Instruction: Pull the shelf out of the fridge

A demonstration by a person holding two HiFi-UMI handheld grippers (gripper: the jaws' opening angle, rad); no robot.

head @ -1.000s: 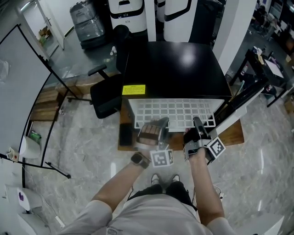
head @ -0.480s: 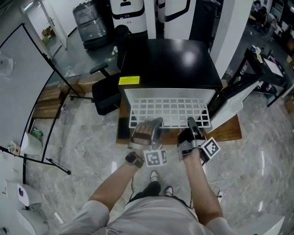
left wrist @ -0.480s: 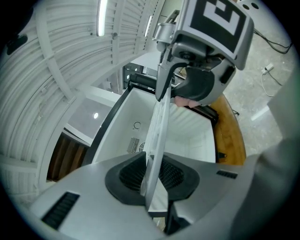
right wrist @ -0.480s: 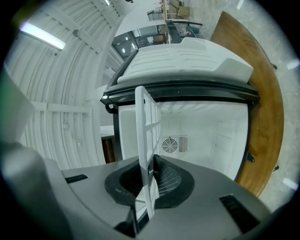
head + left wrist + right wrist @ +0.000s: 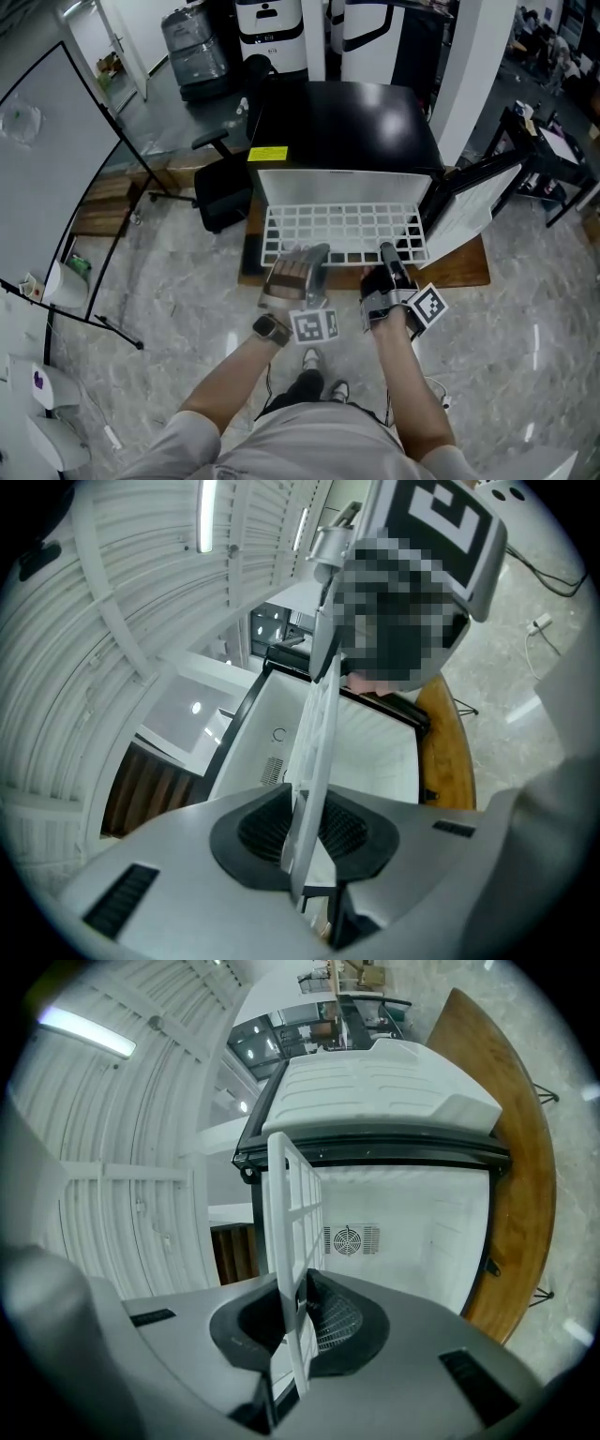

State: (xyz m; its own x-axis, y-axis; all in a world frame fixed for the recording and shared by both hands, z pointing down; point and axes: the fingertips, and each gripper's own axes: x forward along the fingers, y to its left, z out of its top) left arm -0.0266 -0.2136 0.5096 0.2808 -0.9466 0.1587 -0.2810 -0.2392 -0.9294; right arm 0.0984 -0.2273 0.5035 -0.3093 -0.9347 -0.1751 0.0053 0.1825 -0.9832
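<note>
left gripper (image 5: 316, 253): clamped on shelf (image 5: 343, 232) front edge | right gripper (image 5: 386, 251): clamped on same edge, to the right | shelf: flat, sticking out of open fridge (image 5: 343, 120), rear at its mouth

shelf (image 5: 342, 230) slid further out of fridge (image 5: 342, 122), strip of white interior now showing behind its back edge; left gripper (image 5: 309, 255) and right gripper (image 5: 386, 251) pulled back toward person with it

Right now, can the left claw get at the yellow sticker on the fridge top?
Probably not: the left claw is clamped on the shelf, which lies between it and the yellow sticker.
</note>
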